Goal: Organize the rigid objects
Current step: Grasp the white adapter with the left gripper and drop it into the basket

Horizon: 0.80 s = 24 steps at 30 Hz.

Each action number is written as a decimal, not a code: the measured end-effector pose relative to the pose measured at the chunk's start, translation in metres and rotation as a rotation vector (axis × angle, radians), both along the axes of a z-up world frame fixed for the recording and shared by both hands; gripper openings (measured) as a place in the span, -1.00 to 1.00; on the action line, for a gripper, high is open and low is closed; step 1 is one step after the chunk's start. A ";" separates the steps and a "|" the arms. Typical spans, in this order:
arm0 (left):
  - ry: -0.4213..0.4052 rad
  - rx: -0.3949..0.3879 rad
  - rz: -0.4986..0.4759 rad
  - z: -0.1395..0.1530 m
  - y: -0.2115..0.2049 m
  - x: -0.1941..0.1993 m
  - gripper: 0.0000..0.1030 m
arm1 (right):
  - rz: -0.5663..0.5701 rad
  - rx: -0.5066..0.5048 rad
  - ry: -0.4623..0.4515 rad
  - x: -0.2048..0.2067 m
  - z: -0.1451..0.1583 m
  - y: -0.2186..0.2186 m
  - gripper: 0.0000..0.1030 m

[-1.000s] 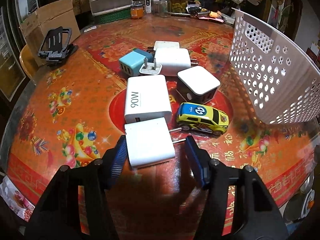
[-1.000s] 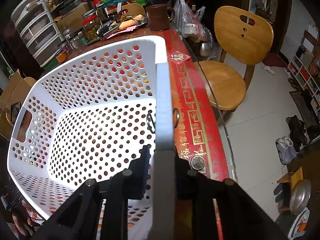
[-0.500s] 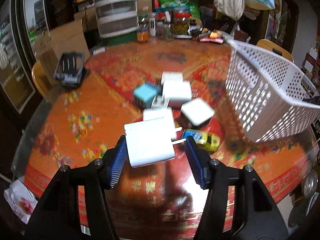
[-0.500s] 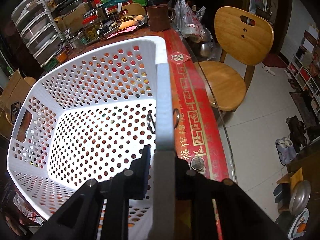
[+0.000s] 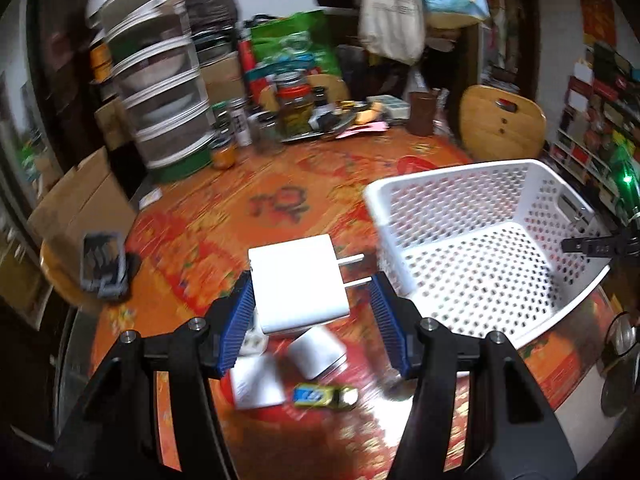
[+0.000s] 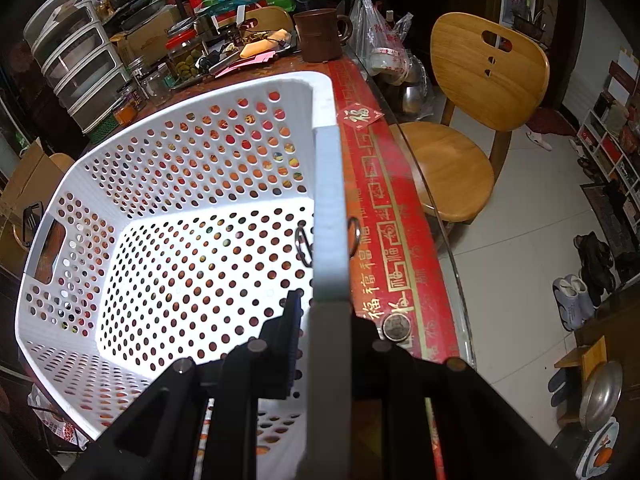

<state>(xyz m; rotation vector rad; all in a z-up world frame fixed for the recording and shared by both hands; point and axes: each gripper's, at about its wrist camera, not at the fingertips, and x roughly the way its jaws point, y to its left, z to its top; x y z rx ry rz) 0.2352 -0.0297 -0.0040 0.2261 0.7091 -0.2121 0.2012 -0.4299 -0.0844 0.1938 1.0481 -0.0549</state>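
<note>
My left gripper (image 5: 312,316) is shut on a white charger block (image 5: 298,286) with two prongs pointing right. It holds the block in the air above the table, just left of the white perforated basket (image 5: 480,264). Below it on the table lie more white chargers (image 5: 316,350) and a yellow toy car (image 5: 324,396). My right gripper (image 6: 328,336) is shut on the basket's rim (image 6: 328,200) and holds the basket tilted. The basket's inside (image 6: 192,248) shows no objects.
A black phone stand (image 5: 102,264) sits at the table's left edge. Jars, a brown mug (image 6: 320,34) and stacked drawers (image 5: 160,104) crowd the far side. A wooden chair (image 6: 472,128) stands right of the table. The red patterned tablecloth (image 5: 280,200) covers the table.
My left gripper has lifted the white charger off the table and carried it up and right toward the basket. The right gripper has kept its hold on the basket rim.
</note>
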 end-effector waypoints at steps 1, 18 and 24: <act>0.006 0.003 -0.027 0.004 -0.012 0.004 0.07 | -0.001 0.000 0.001 0.000 0.000 0.000 -0.68; 0.486 0.119 -0.275 -0.061 -0.179 0.100 0.07 | -0.005 -0.006 0.015 0.001 0.000 0.000 -0.68; 0.586 0.227 -0.291 -0.094 -0.203 0.110 0.08 | -0.004 -0.006 0.016 0.002 -0.001 0.000 -0.68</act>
